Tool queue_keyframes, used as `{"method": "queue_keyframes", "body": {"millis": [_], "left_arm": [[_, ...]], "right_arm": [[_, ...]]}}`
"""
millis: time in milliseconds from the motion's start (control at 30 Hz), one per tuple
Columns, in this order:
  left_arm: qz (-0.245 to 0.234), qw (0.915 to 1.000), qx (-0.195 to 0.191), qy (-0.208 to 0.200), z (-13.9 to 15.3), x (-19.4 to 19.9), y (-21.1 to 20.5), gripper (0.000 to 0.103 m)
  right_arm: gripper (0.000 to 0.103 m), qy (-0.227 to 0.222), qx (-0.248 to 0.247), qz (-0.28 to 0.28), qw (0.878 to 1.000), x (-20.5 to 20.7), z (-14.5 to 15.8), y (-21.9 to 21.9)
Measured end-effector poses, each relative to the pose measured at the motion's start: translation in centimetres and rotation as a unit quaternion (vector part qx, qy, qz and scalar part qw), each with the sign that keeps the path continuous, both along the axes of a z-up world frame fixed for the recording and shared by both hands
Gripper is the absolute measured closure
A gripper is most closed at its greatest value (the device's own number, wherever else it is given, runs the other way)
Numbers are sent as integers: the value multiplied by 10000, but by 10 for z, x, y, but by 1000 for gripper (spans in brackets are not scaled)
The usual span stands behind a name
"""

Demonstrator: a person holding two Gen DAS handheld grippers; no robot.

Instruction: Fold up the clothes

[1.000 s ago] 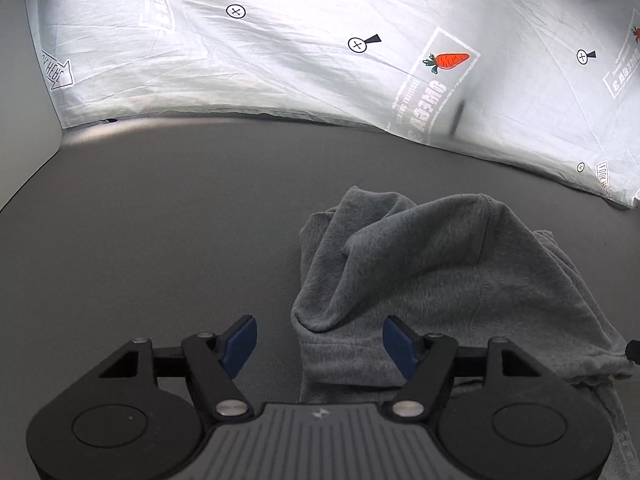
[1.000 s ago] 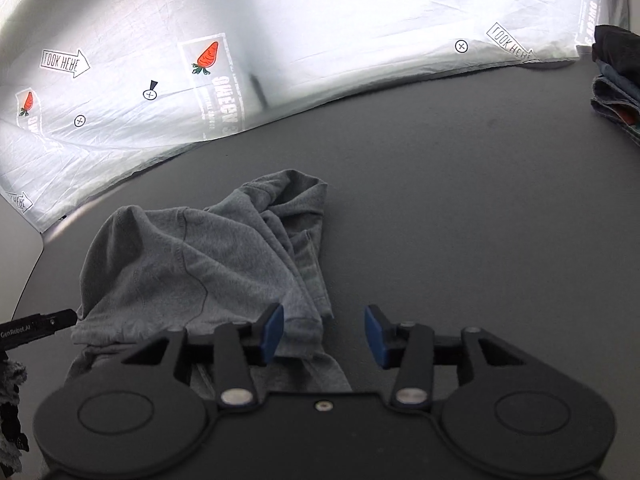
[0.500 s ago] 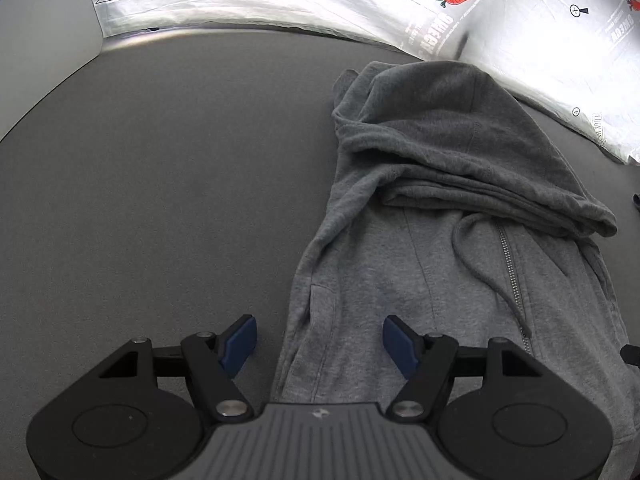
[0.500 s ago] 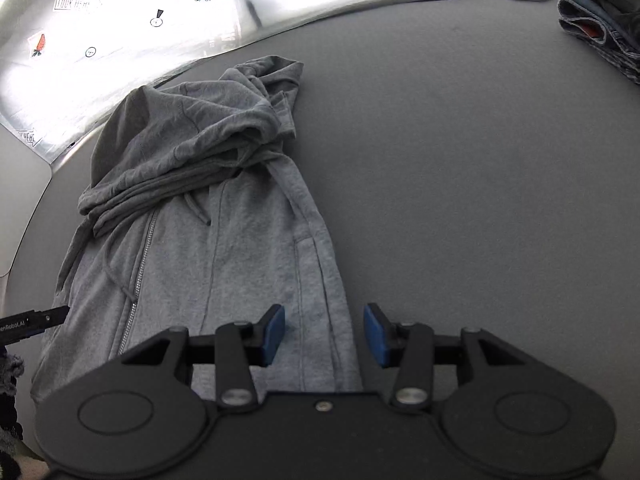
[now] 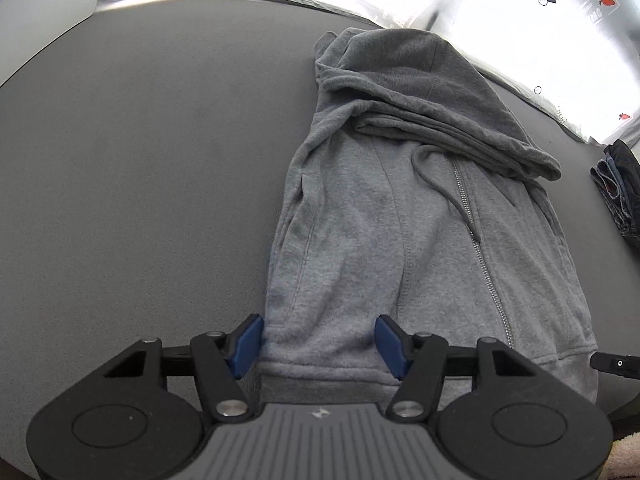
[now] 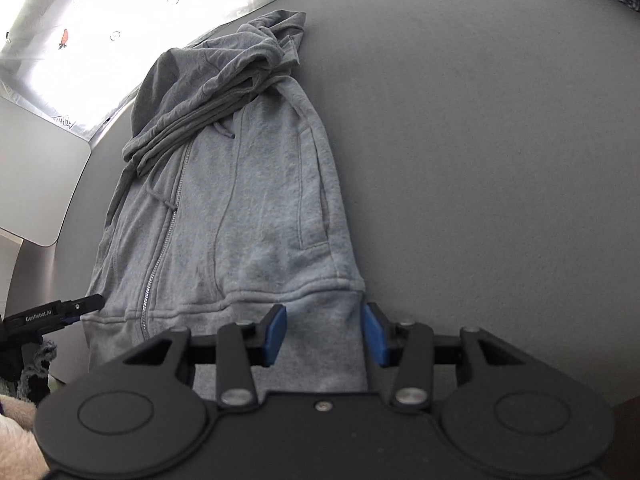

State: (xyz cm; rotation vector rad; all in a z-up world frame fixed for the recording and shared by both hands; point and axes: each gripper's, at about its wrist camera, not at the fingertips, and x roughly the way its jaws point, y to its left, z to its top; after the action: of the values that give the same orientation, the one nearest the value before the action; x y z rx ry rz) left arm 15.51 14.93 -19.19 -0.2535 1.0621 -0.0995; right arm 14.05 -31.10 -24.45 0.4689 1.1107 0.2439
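Lying flat on the dark grey surface: grey zip hoodie, front side up, hood end farthest from both cameras.

Zipper runs lengthwise down the middle; hood bunched in folds at the far end, drawstring loose beside the zipper. Left gripper at the hem's left corner, fingers spread wide, hem band between the blue pads, not clamped. Right gripper at the hem's right corner, fingers likewise released, the band between them. Contact between pads and cloth: cannot tell. Stack of dark folded clothes on the surface, well apart to the right. White sheet with carrot prints behind the surface's far edge.
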Motion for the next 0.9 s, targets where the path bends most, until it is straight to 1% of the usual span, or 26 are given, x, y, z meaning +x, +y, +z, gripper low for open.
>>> {"method": "queue_keyframes", "body": {"millis": [133,233,400,500,600,633,667,700,733,767,800,900], "left_arm": [[110,9990,-386,183,0,-12,9,42],[-47,9980,-513,358,-1,-18,12,43],[-394,9966,-465,560,-2,-21,8,43],[-622,9955,-323,634,-2,-19,5,43],[-775,9948,-46,664,-1,-17,-1,44],[-792,9945,133,670,0,-18,-3,47],[-809,9939,312,675,1,-18,-5,54],[-826,9930,491,681,1,-18,-7,69],[-814,9923,621,694,2,-18,-7,78],[-751,9927,602,726,2,-17,-4,86],[-669,9937,471,771,2,-16,1,91],[-527,9949,237,826,4,-13,9,98]], "right_arm": [[59,179,236,21,9996,-10,-2,-7],[59,312,353,29,9989,-15,-3,-9],[60,417,327,23,9986,-17,-3,-7],[67,420,172,62,9989,-15,-2,-5],[80,441,109,-37,9990,-16,-2,-8],[88,442,76,-98,9989,-17,-3,-9],[92,433,63,-150,9989,-18,-4,-10],[96,391,131,-169,9990,-20,-4,-11],[100,348,198,-189,9990,-21,-4,-12],[100,301,271,-216,9989,-22,-4,-13],[100,235,366,-274,9987,-23,-1,-16],[100,39,652,-449,9969,-25,7,-22]]}}
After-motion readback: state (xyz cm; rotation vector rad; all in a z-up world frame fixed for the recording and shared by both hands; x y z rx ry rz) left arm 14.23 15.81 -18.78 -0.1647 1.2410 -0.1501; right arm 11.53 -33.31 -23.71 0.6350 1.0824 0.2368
